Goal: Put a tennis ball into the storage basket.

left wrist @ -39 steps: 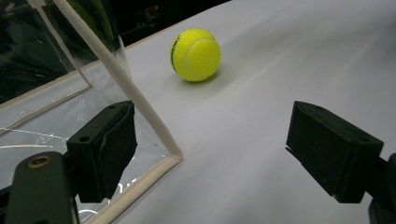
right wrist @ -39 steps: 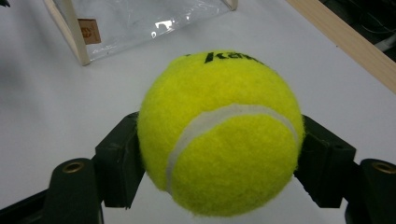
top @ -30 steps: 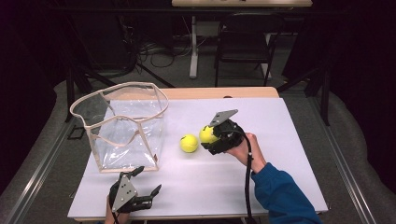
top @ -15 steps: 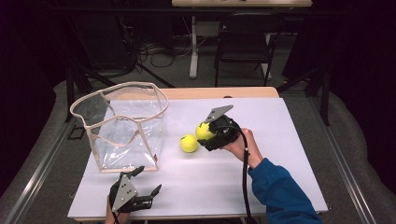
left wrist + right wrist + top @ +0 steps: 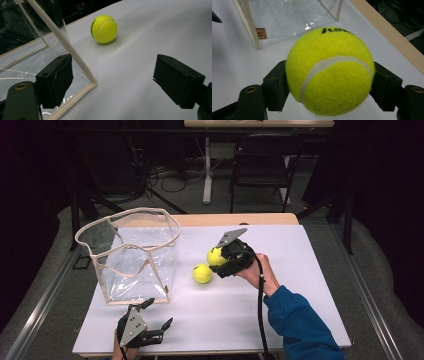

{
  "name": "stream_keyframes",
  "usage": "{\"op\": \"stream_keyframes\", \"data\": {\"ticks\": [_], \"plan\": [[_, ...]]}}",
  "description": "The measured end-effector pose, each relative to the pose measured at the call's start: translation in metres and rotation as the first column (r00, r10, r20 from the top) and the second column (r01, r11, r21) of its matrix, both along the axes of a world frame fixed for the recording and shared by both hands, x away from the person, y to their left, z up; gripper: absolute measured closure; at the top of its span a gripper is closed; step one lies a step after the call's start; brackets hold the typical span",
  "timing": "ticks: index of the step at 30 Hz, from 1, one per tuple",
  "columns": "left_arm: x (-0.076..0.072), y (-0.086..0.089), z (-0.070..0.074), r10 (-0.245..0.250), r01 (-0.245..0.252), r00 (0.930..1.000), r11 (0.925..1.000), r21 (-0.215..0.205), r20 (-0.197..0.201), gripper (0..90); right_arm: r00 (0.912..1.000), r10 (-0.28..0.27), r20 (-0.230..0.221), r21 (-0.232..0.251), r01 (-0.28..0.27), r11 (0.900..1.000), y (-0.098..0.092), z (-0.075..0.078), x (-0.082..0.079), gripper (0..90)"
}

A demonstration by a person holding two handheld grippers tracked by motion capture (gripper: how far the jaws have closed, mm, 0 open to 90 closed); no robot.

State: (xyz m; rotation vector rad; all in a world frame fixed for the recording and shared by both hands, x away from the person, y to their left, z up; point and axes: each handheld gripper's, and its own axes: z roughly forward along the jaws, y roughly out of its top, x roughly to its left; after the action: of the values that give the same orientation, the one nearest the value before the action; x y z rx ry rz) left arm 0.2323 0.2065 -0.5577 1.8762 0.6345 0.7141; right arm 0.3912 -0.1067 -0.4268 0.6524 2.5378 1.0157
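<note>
I have one fuzzy yellow tennis ball (image 5: 329,71) clamped in my right gripper (image 5: 223,261), beside the clear plastic, cream-trimmed bin (image 5: 131,254); next I carry it over that bin's rim. My left gripper (image 5: 149,324) idles near the bin, jaws apart.

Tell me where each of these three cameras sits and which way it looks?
High view: above the table's near edge, looking forward and down; both forearms, left tool, right tool.
Left gripper view: rides the left tool, facing the loose ball and clear bag; open jaws.
Right gripper view: rides the right tool, facing its gripped ball.
Shared: the bag.
</note>
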Motion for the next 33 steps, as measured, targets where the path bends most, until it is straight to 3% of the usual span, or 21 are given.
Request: {"op": "stream_keyframes", "data": {"ticks": [33], "plan": [[0.000,-0.001,0.000,-0.001,0.001,1.0000,1.0000,-0.001,0.000,16.1,0.9995,0.020,0.025,0.015,-0.020,1.000,0.016,0.016,0.008,26.0]]}}
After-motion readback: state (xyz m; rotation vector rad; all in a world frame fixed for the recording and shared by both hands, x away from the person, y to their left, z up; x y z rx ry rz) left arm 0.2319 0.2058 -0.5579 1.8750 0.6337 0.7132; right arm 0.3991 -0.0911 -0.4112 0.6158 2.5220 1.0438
